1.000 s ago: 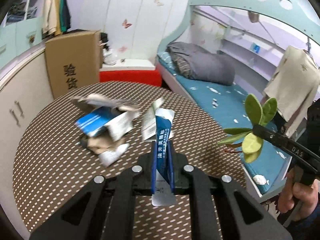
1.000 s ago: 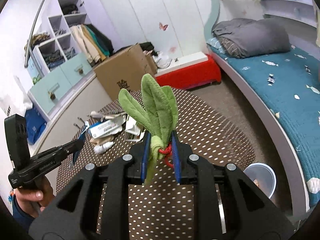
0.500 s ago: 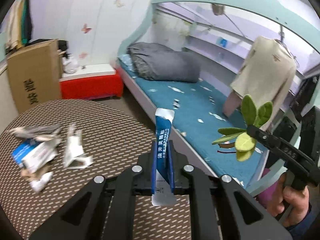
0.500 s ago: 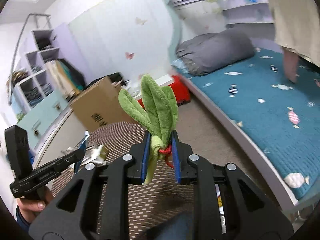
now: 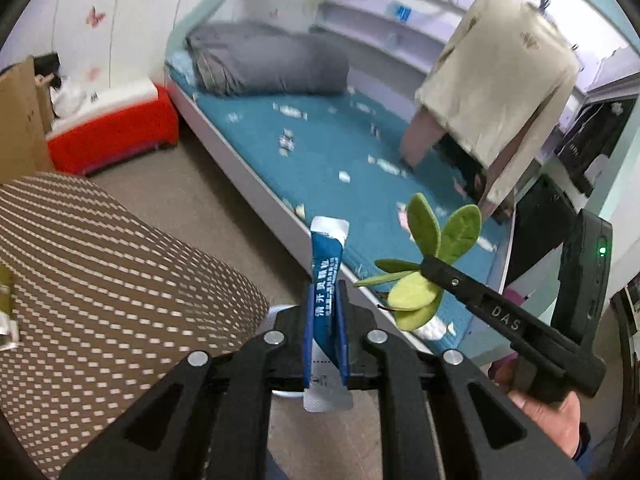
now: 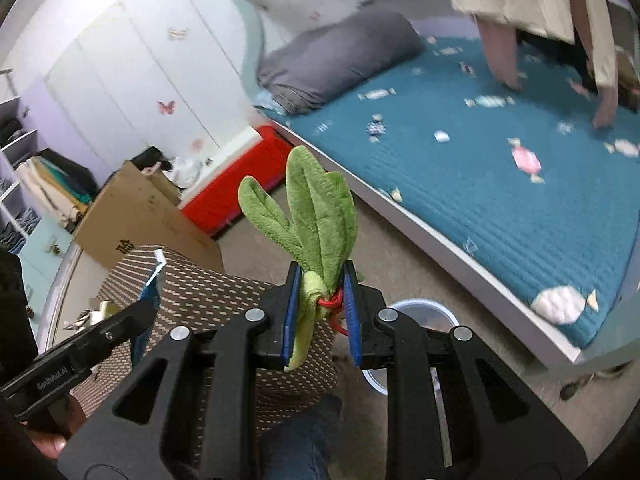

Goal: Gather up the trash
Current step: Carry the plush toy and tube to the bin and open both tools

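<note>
My left gripper is shut on a blue and white sachet, held upright past the right edge of the round dotted table. My right gripper is shut on a green plush leafy sprig tied with red string; it also shows in the left wrist view. A white bin stands on the floor just behind the right gripper, mostly hidden; a sliver of its rim shows behind the left gripper. The left gripper with the sachet appears at the left of the right wrist view.
A bed with a teal cover and a grey rolled quilt runs along the right. A red bench and a cardboard box stand by the wall. Leftover wrappers lie on the table. A beige garment hangs over the bed.
Both grippers have swung right, away from the pile of trash on the table and toward the floor beside the bed. The bin has come into view under the right gripper. Both grips are unchanged.
</note>
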Action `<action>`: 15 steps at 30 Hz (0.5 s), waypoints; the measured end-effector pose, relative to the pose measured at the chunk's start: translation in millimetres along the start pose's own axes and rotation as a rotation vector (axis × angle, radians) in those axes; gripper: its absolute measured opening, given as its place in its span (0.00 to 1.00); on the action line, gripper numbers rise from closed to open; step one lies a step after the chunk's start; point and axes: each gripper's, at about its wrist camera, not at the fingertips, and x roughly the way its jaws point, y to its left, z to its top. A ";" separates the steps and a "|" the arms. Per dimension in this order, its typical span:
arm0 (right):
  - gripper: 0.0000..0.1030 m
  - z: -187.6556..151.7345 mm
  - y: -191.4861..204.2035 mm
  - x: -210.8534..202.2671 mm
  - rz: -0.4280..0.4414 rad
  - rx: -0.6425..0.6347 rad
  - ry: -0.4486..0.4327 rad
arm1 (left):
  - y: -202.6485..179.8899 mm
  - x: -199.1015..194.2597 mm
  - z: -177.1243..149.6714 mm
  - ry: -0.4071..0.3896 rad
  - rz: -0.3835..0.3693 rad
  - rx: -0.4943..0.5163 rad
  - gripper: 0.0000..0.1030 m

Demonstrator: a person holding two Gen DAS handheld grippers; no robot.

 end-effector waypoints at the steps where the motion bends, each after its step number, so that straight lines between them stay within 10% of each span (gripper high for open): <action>1: 0.20 -1.3 -4.2 6.6 -0.005 0.010 0.013 | -2.2 8.7 0.6 0.014 0.000 0.005 0.09; 15: 0.23 -13.0 -51.1 79.5 -0.052 0.119 0.151 | -10.2 114.9 -2.8 0.211 0.009 0.053 0.11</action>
